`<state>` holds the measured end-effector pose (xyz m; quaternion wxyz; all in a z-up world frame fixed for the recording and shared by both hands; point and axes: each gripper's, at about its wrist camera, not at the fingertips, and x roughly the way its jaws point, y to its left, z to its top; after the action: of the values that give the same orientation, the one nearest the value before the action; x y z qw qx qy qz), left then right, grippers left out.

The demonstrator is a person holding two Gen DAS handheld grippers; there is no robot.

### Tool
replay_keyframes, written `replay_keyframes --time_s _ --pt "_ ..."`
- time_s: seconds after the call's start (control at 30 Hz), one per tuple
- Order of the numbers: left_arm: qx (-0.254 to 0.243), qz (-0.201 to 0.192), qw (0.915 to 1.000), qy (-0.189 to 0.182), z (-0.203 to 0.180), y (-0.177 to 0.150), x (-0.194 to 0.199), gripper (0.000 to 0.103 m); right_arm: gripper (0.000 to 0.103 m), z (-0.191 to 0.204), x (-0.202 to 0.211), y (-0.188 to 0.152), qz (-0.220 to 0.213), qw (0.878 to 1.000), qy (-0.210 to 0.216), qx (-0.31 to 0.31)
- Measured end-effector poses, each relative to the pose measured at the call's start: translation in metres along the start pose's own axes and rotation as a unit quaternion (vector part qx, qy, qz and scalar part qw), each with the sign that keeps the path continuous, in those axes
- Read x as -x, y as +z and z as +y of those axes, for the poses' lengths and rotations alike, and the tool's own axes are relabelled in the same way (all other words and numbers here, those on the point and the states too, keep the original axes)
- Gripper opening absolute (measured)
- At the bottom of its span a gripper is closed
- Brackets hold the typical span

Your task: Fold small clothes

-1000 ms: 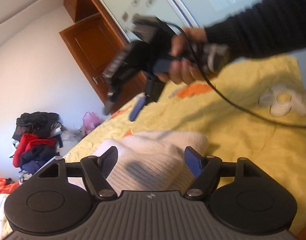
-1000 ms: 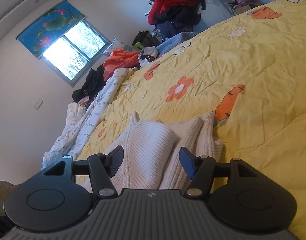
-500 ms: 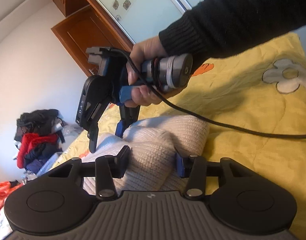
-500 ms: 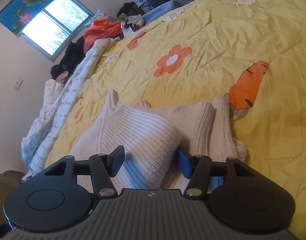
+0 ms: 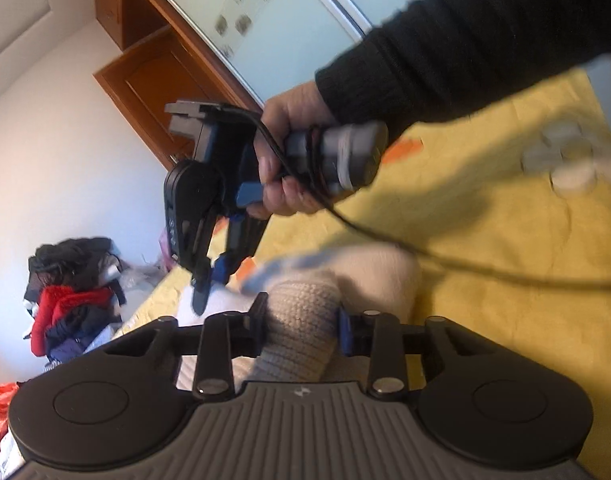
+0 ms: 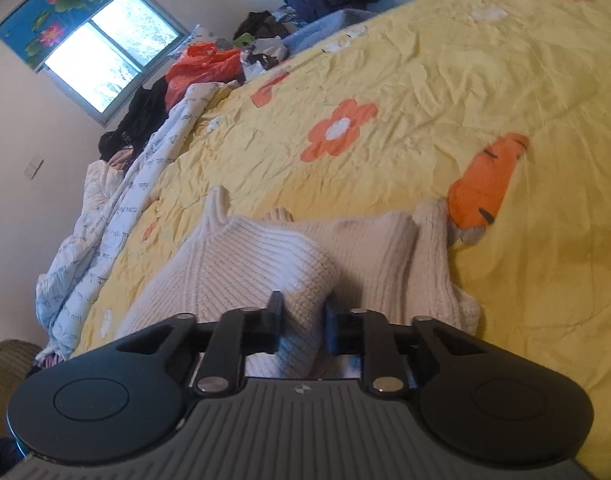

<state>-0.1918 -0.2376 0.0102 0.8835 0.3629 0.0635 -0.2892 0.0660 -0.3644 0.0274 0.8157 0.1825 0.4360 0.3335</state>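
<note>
Left tool (image 5: 302, 322) closing on a bunched fold of the cream knit sweater (image 5: 305, 332), pads pressed against the knit from both sides, low at 6 o'clock in the left wrist view; right tool (image 6: 301, 326) likewise closing, pinching a raised ridge of the same sweater (image 6: 265, 264) between its pads, at 6 o'clock in the right wrist view.

Seen from the left wrist, right tool (image 5: 209, 280) hanging at about 10 o'clock from the pinched fold, fingers pointing down and close together, tips down at the garment's far pale edge, contact there too blurred to confirm; gripped by a hand (image 5: 293, 160) in a dark knit sleeve (image 5: 465, 52) entering from 2 o'clock; black cable (image 5: 465, 264) trailing from the handle toward 3 o'clock.

Sweater spread flat on the yellow flowered quilt (image 6: 465, 92) of the bed, its body running from the right tool toward 12 o'clock, one edge touching an orange carrot print (image 6: 489, 180) at 2 o'clock.

Further out: clothes pile (image 5: 73, 292) at 9 o'clock by the wall; wooden cabinet (image 5: 153, 92) at 11 o'clock; window (image 6: 101, 64) at 10 o'clock in the right wrist view; white printed bedding (image 6: 117, 208) along the quilt's edge at 9 o'clock.
</note>
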Motion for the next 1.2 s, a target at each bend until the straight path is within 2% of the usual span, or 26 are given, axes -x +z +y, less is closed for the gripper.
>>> replay_keyframes --time_s 0.1,0.17,0.23,0.33,0.4,0.43,0.47,0.5,0.53,0.57,0.63,0.67,0.73,0.8,0.9,0.97,1.0,1.07,1.1,1.17,1.2 --pt "0.012 -0.012 0.9998 -0.005 0.008 0.012 -0.004 0.030 0.016 0.028 0.030 0.011 -0.040 0.997 -0.010 0.069" --pt "0.031 0.005 0.9990 -0.030 0.005 0.013 -0.017 0.030 0.016 0.029 0.048 0.017 -0.055 0.994 -0.020 0.089" --pt "0.035 0.017 0.9983 -0.043 -0.008 0.006 -0.030 0.030 0.016 0.008 0.047 0.018 -0.038 0.996 -0.043 0.068" --pt "0.040 -0.006 0.9988 -0.027 -0.019 0.004 -0.032 0.030 0.015 -0.023 0.026 -0.002 -0.003 0.995 -0.085 0.045" --pt "0.062 -0.005 0.9975 -0.033 -0.012 0.007 -0.031 0.030 0.015 -0.033 0.027 -0.009 -0.024 0.997 -0.070 0.018" --pt "0.075 -0.008 0.9965 -0.037 -0.005 0.007 -0.028 0.034 0.016 -0.033 0.027 -0.012 -0.032 0.997 -0.070 0.009" --pt "0.094 -0.012 0.9945 -0.044 0.003 0.008 -0.023 0.035 0.019 -0.033 0.026 -0.014 -0.037 0.997 -0.073 0.004" --pt "0.111 -0.017 0.9924 -0.051 0.012 0.008 -0.015 0.037 0.033 -0.032 0.025 -0.016 -0.041 0.996 -0.081 0.001" --pt "0.122 -0.023 0.9905 -0.058 0.021 0.009 -0.005 0.041 0.039 -0.031 0.026 -0.018 -0.045 0.996 -0.078 -0.002" --pt "0.131 -0.031 0.9889 -0.063 0.030 0.008 0.007 0.045 0.041 -0.029 0.028 -0.019 -0.047 0.996 -0.075 -0.008" --pt "0.137 -0.047 0.9886 -0.042 0.046 -0.001 0.034 0.075 0.045 -0.019 0.040 -0.020 -0.069 0.994 -0.084 -0.013" --pt "0.132 -0.054 0.9895 -0.023 0.052 -0.008 0.047 0.078 0.046 -0.012 0.051 -0.022 -0.088 0.992 -0.084 -0.014" --pt "0.109 -0.044 0.9931 -0.005 0.062 -0.023 0.067 0.078 0.066 0.002 0.067 -0.028 -0.108 0.993 -0.055 -0.009" --pt "0.084 -0.015 0.9962 0.018 0.066 -0.042 0.080 0.078 0.074 0.015 0.077 -0.042 -0.109 0.993 -0.033 0.001" --pt "0.051 0.032 0.9977 0.029 0.068 -0.067 0.089 0.078 0.074 0.027 0.083 -0.065 -0.092 0.995 -0.037 0.016" --pt "0.041 0.048 0.9975 0.031 0.070 -0.076 0.087 0.078 0.074 0.028 0.085 -0.077 -0.079 0.996 -0.048 0.013" --pt "0.035 0.047 0.9975 0.039 0.069 -0.079 0.085 0.076 0.075 0.027 0.084 -0.081 -0.069 0.996 -0.047 0.008" --pt "0.024 0.044 0.9972 0.055 0.067 -0.082 0.075 0.054 0.074 0.027 0.079 -0.088 -0.045 0.998 -0.042 0.005" --pt "0.019 0.050 0.9967 0.062 0.066 -0.079 0.067 0.038 0.069 0.030 0.075 -0.093 -0.034 0.998 -0.045 0.011" --pt "0.010 0.041 0.9971 0.063 0.061 -0.075 0.063 0.032 0.049 0.036 0.067 -0.096 -0.025 0.997 -0.059 0.041" --pt "-0.003 0.041 0.9974 0.059 0.058 -0.072 0.063 0.028 0.028 0.038 0.067 -0.095 -0.018 0.997 -0.063 0.046"
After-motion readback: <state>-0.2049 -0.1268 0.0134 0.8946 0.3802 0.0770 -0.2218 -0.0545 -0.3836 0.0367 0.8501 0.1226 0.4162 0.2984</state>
